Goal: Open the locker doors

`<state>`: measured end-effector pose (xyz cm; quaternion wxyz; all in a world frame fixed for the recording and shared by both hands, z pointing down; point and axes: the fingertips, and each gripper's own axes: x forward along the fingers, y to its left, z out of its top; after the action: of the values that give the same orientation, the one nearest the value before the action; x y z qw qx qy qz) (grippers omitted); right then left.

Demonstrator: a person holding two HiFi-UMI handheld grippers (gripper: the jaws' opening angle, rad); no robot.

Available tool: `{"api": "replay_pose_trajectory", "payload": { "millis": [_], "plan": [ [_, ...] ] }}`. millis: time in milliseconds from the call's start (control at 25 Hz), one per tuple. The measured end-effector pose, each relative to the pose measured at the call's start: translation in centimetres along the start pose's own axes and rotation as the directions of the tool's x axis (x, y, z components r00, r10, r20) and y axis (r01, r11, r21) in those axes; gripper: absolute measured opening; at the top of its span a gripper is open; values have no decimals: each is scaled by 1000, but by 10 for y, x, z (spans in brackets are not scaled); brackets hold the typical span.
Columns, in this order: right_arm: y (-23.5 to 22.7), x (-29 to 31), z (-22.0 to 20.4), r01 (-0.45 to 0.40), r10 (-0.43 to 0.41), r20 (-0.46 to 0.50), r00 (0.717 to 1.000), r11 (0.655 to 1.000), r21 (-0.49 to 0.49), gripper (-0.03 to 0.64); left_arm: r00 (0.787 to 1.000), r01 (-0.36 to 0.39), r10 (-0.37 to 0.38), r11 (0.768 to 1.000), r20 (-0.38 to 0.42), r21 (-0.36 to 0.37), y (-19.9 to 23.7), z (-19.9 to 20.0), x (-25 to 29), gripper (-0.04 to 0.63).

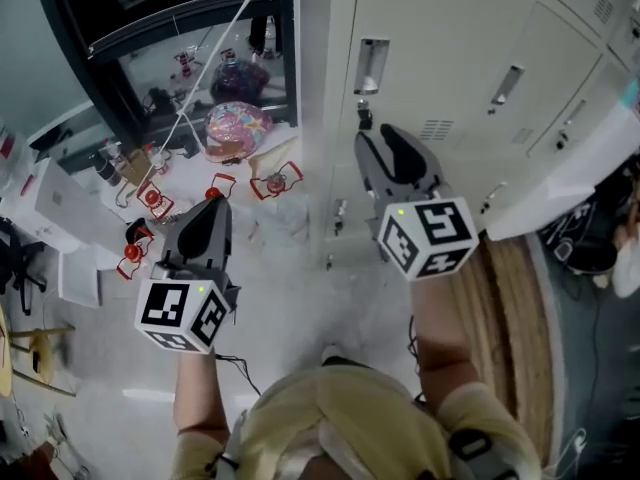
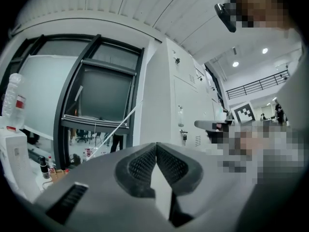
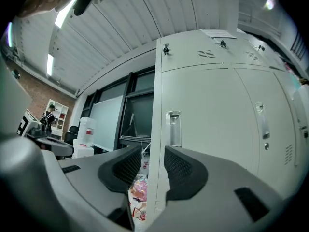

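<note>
Grey left gripper [image 2: 156, 149]: jaws pressed together at the tips, nothing between them.
Grey right gripper [image 3: 153, 154]: jaws parted, empty; the lockers' left edge shows through the gap, beyond the tips.
Pale locker doors [image 3: 207, 115]: nearest one shut, straight ahead of the right gripper, untouched; ahead-right of the left gripper.
Recessed handle [image 3: 173, 128]: above and beyond the right gripper's tips.
Dark-framed window [image 2: 104, 93]: beyond the left gripper, left of the lockers.

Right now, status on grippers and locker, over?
Left gripper shut, empty. Right gripper open, empty, handle ahead, untouched. Nearest door closed. Nothing in the way.
</note>
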<state>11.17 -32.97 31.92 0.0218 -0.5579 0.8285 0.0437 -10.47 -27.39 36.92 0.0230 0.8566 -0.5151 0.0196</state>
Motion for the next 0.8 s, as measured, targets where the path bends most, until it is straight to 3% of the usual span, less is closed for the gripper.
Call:
{"api": "replay_pose_trajectory", "payload": {
  "millis": [400,800],
  "plan": [
    [-25,56,8,-40,42,45,998,999,-31,126,994,-109,109,994,-3,16,4,4,17,3],
    [-32,83,24,-45,47,96,994,999,-29,126,988,-153,154,988,-13,31,-3,3,22,3]
  ]
}}
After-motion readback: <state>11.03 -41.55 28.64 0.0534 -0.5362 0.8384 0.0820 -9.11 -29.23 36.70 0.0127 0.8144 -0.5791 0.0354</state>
